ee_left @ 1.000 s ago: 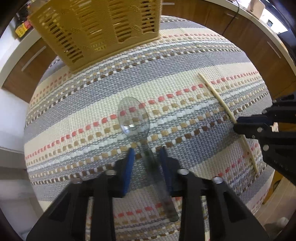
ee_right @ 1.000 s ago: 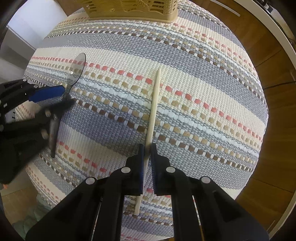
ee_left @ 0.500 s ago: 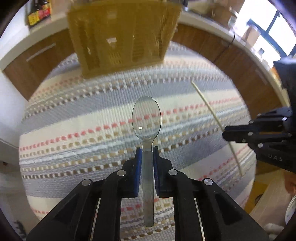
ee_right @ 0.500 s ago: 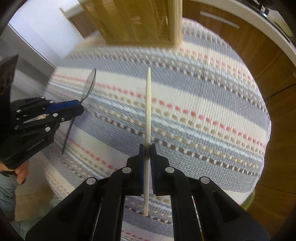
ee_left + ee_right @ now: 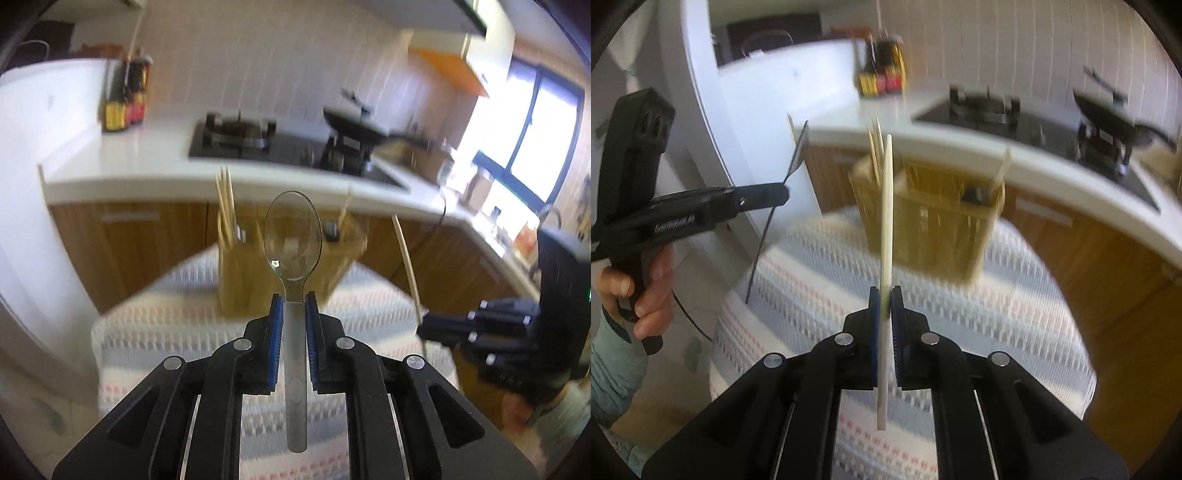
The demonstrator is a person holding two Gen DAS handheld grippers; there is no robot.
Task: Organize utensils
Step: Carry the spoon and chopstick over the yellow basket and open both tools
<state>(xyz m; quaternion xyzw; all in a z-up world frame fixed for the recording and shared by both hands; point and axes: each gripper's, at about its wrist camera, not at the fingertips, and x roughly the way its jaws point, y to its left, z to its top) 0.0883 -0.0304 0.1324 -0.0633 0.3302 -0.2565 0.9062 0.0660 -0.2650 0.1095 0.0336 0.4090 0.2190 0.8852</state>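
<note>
Presently holding aloft, above striped tabletop cloth (image 5: 155,332): left tool (image 5: 294,306) clenched on clear plastic spoon (image 5: 293,236) handle, right tool (image 5: 885,299) clenched on wooden chopstick (image 5: 887,206). Standing beyond both: yellow utensil basket (image 5: 945,229) containing chopsticks.

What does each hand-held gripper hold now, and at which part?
The left hand-held gripper holds a clear plastic spoon by its handle, just below the bowl. The right hand-held gripper holds a wooden chopstick on its lower shaft.
</note>
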